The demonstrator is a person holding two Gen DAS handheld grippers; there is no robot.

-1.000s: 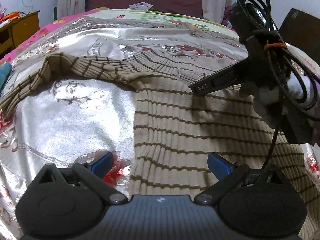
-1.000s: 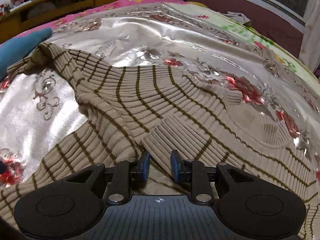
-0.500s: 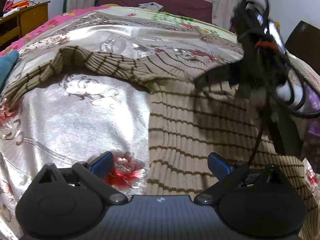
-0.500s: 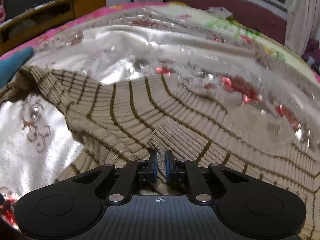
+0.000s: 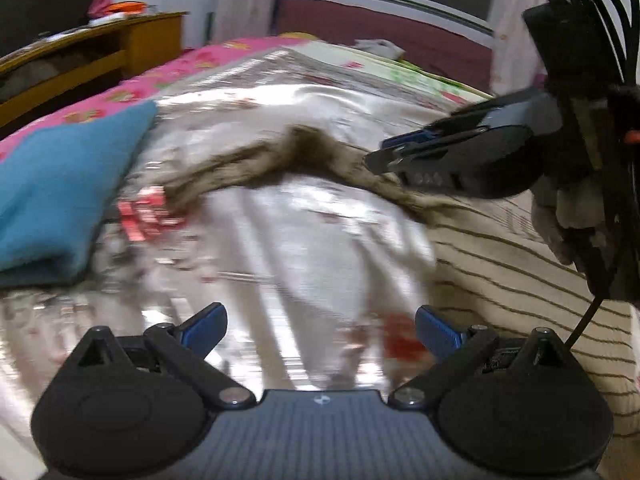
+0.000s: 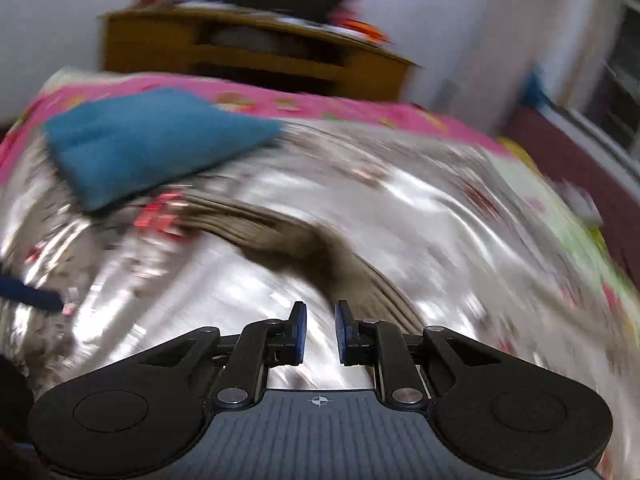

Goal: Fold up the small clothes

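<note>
While both views are smeared by motion, the shiny silver floral bedspread [image 5: 304, 240] fills most of each, with a pink flowered sheet [image 6: 280, 104] along its far edge and a wooden shelf unit [image 6: 256, 52] beyond that. Next in size, the beige ribbed sweater with thin brown stripes [image 5: 516, 264] lies flat on the bedspread at about 3 o'clock in the left wrist view, and its long sleeve [image 5: 280, 160] runs from there across toward 10 o'clock; in the right wrist view the same sleeve arcs from about 9 o'clock down to the middle of the picture. A blue folded cloth [image 5: 64, 200] sits at 9 o'clock in the left view, near the sleeve's end, though blur hides whether they touch. The left gripper [image 5: 320, 330] stands wide open above bare bedspread, with nothing between its blue pads. The right gripper [image 6: 320, 332] shows a narrow gap between its pads; its jaws have just been opening, nothing is clearly pinched in them, and the sleeve passes just beyond the right fingertip. From the left view it appears at 2 o'clock, above the sleeve, trailing black cables [image 5: 600, 40].
</note>
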